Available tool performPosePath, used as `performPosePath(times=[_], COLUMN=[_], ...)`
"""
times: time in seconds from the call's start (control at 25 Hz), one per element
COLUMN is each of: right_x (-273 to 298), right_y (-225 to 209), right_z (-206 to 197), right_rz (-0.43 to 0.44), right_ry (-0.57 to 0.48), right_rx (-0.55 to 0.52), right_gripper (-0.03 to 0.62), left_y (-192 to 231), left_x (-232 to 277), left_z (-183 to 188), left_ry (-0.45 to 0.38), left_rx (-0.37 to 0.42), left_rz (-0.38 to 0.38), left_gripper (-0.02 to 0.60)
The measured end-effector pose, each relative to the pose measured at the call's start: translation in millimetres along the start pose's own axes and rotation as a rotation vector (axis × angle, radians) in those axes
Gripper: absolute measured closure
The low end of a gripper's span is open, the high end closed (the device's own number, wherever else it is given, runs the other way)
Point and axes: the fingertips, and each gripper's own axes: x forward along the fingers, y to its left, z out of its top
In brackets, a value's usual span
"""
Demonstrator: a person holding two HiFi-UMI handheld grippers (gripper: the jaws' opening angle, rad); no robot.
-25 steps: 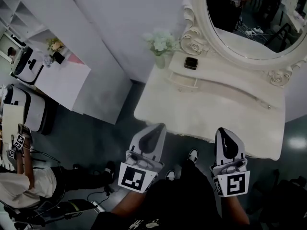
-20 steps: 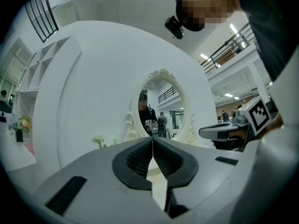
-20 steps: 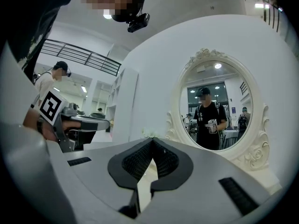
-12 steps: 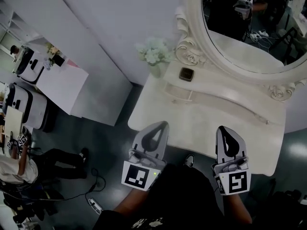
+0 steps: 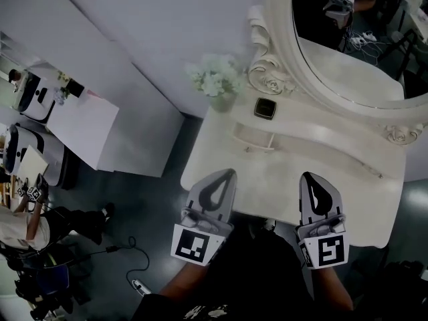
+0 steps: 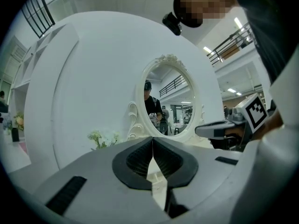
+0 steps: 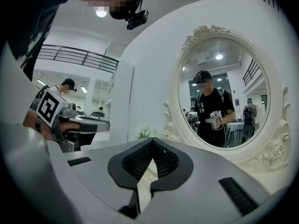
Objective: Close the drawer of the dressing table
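The cream dressing table stands under its oval mirror. A small drawer with a thin handle juts a little from the raised shelf below the mirror. My left gripper and right gripper hover side by side over the table's front edge, pointing at the mirror. Both are shut with nothing between the jaws. In the left gripper view the left gripper has its tips touching; the right gripper looks the same in its own view. Neither touches the drawer.
A vase of pale flowers and a small dark box sit at the table's back left. A white counter lies to the left. A person sits at the lower left, with cables on the floor.
Both grippers have moved forward together, from the table's front edge to over its top. The table and mirror sit nearer in view. Both grippers stay shut.
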Motion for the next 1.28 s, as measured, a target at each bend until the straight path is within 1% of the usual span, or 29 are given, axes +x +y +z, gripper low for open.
performPosePath(times=[0.08, 0.32, 0.56, 0.64, 0.8, 1.12, 1.28], right_x=[12, 47, 75, 84, 100, 138, 143], right_y=[6, 24, 46, 56, 65, 84, 89], right_z=[-8, -33, -73, -89, -117, -192, -227], right_rz=[-0.013, -0.036, -0.053, -0.053, -0.057, -0.047, -0.055], right_ry=[0.023, 0.100, 0.203, 0.248, 0.314, 0.475, 0.565], right_rx=[0.019, 0.069, 0.059, 0.090, 0.126, 0.182, 0.196], right_gripper=[0.595, 0.595, 0.595, 0.580, 0.502, 0.477, 0.476], left_y=[11, 41, 56, 61, 69, 82, 86], left_x=[5, 23, 35, 36, 39, 41, 43], left_z=[-8, -37, -69, -78, -92, -118, -124], left_ry=[0.018, 0.085, 0.137, 0.154, 0.179, 0.247, 0.258], left_rx=[-0.016, -0.016, -0.056, -0.068, -0.081, -0.099, -0.103], left_rz=[-0.024, -0.096, -0.159, -0.178, -0.202, -0.244, -0.256], left_gripper=[0.577, 0.577, 0.577, 0.577, 0.577, 0.577, 0.577])
